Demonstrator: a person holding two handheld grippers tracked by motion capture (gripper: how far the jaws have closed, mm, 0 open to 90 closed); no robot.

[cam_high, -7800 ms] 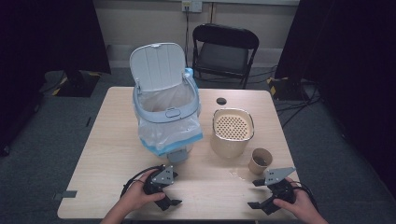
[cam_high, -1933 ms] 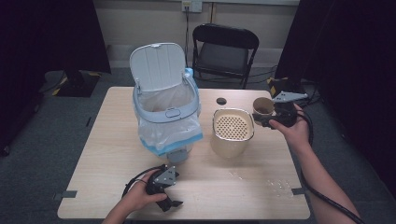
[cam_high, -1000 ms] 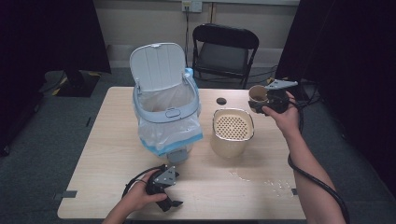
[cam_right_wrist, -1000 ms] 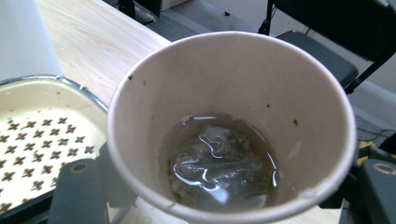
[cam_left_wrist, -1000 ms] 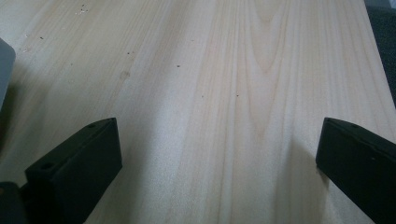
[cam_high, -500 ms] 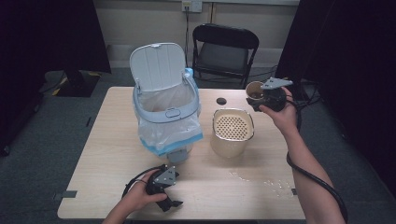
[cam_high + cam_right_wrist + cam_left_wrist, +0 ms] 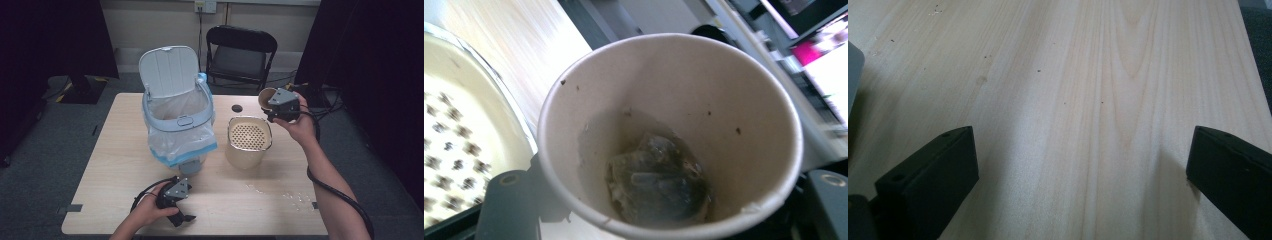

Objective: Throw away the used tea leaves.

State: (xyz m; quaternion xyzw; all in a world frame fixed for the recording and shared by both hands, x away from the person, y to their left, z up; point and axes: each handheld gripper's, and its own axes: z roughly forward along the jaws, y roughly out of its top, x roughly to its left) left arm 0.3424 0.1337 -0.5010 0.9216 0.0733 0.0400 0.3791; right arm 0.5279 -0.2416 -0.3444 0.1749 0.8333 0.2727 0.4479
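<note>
At the upper right of the high view, the right gripper pinches a paper cup, held tilted in the air above the far edge of the table, just behind the cream strainer pot. In the right gripper view, a wet tea bag lies in the cup's bottom. At lower centre, the left gripper rests on the table, its jaws spread wide with bare wood between them. A lined bin with its lid up stands left of the pot.
</note>
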